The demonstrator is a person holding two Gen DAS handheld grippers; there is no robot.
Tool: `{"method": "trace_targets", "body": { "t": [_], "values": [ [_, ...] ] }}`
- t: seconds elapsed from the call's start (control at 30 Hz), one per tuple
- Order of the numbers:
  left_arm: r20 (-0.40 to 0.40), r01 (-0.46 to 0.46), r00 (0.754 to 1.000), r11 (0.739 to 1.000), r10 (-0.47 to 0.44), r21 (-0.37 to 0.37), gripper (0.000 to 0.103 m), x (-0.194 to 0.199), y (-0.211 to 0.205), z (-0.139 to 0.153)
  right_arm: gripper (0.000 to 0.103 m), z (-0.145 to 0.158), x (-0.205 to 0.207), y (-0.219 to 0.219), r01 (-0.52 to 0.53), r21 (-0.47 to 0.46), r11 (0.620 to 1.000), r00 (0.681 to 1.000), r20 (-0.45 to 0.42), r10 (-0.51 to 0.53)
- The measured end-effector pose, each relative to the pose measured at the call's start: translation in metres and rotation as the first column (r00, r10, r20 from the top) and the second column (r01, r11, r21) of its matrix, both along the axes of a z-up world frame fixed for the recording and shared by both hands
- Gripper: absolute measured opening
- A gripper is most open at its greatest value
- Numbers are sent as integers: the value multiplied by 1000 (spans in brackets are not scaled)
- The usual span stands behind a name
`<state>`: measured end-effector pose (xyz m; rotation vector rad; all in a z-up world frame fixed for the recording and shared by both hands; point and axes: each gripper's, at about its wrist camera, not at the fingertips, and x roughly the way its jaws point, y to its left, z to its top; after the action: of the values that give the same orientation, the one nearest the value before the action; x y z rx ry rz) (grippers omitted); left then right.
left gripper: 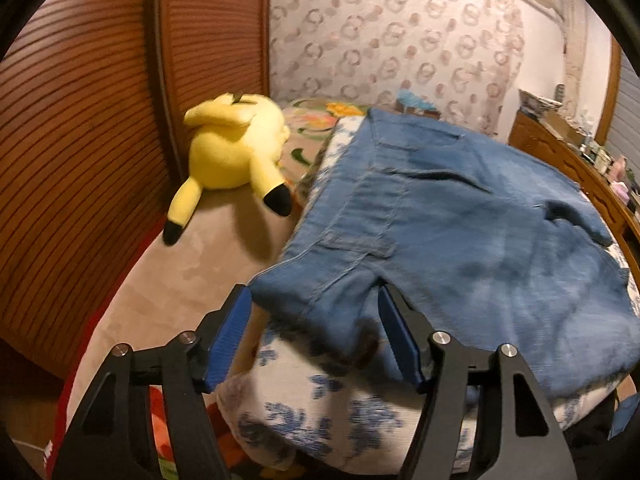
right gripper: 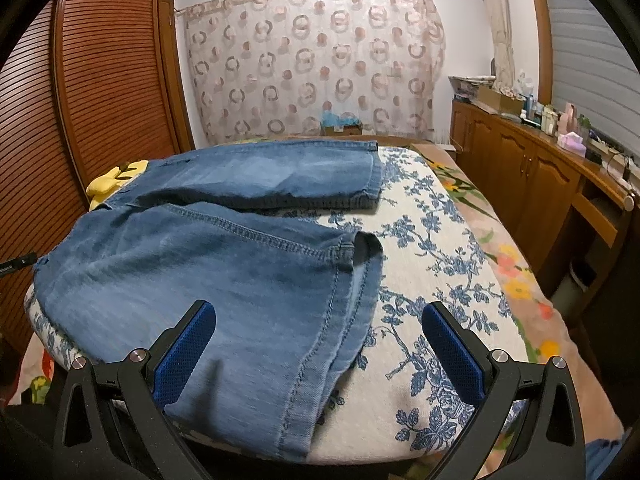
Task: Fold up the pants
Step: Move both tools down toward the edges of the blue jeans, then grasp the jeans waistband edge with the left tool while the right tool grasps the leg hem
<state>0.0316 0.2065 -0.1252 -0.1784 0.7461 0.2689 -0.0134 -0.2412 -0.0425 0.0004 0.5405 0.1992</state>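
1. Blue denim pants [right gripper: 224, 264] are spread flat on a floral-printed cushion [right gripper: 432, 288] on the bed, the two legs reaching toward the cushion's right edge.
2. The waist corner of the pants, at the cushion's near left corner, is seen between the pads of the left gripper [left gripper: 316, 336]; the jaws stand partly open and the cloth is not visibly pinched.
3. The right gripper [right gripper: 320, 344] is held wide open at the near edge, over the near leg's hem, gripping nothing.
4. A yellow plush toy [left gripper: 236, 152] lies beside the cushion's far left edge.
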Motion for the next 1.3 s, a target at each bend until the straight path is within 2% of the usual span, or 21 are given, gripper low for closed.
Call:
{"method": "trace_targets", "body": {
  "t": [0.23,0.4,0.6,0.8,1.0,1.07,1.2,1.3],
  "values": [
    [-40,-20,999,999,19,-31,65,3,12,-23,103,-1,-6,-1,-15,6,1000,999,-29,15],
    [-37,-8,999,999,6,-39,65,2,10,-21,103,-4,-6,-1,-39,-8,999,997,-65,38],
    [-15,19,1000,997,-20,-76,48,7,13,-21,102,-2,-13,2,-60,-8,998,994,-93,59],
    [-12,19,1000,998,-20,-68,42,7,10,-19,98,-1,-17,3,-91,-12,996,990,-110,89],
    [18,32,999,997,-31,-64,26,7,8,-13,86,-2,-22,8,-124,-23,992,985,-127,120],
    [39,33,999,998,-31,-59,23,5,6,-8,78,-1,-23,10,-137,-27,990,983,-124,132],
    [62,35,998,998,-32,-44,20,2,1,1,76,0,-25,10,-152,-56,987,983,-117,145],
    [75,42,996,998,-39,-41,19,1,-1,7,68,-1,-23,10,-157,-62,986,983,-112,149]
  ]
}}
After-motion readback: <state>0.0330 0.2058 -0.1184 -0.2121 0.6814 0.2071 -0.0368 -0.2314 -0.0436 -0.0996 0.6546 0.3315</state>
